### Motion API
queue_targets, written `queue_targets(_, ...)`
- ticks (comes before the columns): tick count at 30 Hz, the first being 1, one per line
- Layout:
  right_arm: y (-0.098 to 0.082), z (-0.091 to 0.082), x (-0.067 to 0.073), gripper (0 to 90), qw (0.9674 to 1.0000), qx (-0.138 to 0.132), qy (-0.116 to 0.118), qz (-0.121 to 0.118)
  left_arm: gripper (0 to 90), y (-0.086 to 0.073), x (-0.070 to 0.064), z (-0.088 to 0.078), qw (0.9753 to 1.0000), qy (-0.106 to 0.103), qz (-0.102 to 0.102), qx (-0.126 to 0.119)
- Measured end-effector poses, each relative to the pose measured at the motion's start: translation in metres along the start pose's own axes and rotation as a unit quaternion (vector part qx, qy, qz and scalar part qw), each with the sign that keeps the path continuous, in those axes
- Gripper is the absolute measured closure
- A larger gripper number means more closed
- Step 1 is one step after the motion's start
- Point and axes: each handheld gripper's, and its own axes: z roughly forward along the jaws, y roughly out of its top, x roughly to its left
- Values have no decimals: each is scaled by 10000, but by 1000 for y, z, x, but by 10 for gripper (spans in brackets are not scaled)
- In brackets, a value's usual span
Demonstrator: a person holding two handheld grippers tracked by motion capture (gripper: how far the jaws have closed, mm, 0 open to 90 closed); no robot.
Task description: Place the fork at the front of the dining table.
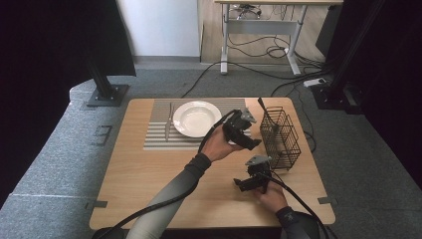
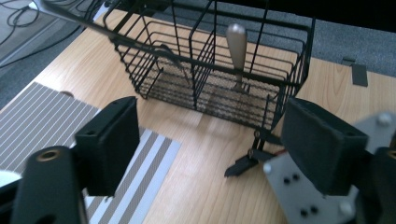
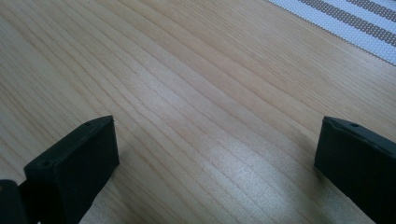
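Hovering right of frame centre, the left gripper (image 1: 245, 130) is spreading its empty fingers wide toward the basket (image 1: 279, 138), seemingly for cutlery (image 2: 236, 52); the right gripper (image 1: 252, 179), equally wide and empty, is idling over the desk (image 1: 149, 179).

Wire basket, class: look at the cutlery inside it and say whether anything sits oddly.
One piece does. In the wire basket, one utensil stands upright with its handle up, but the other utensil lies tilted, its handle poking out over the rim. Nothing looks spilled or broken.
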Motion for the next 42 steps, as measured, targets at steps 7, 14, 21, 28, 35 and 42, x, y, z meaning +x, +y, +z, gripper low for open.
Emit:
queue_targets(7, 0, 0, 0, 0, 10000, 13, 13, -18, 326, 14, 0, 18, 9999, -134, -90, -16)
queue_targets(14, 0, 0, 1, 0, 10000, 8, 35, -41, 431, 24, -4, 33, 9997, -219, -66, 73)
queue_targets(21, 0, 0, 1, 0, 10000, -7, 38, -53, 634, 31, -5, 45, 9990, -373, -216, 147)
queue_targets(28, 0, 0, 1, 0, 10000, -9, 46, -65, 796, 34, -6, 50, 9976, -562, -337, 237)
queue_targets(35, 0, 0, 2, 0, 10000, -6, 56, -55, 865, 37, -7, 41, 9981, -568, -203, 73)
queue_targets(42, 0, 0, 2, 0, 9999, -6, 76, -81, 866, 43, -8, 28, 9985, -544, -29, -71)
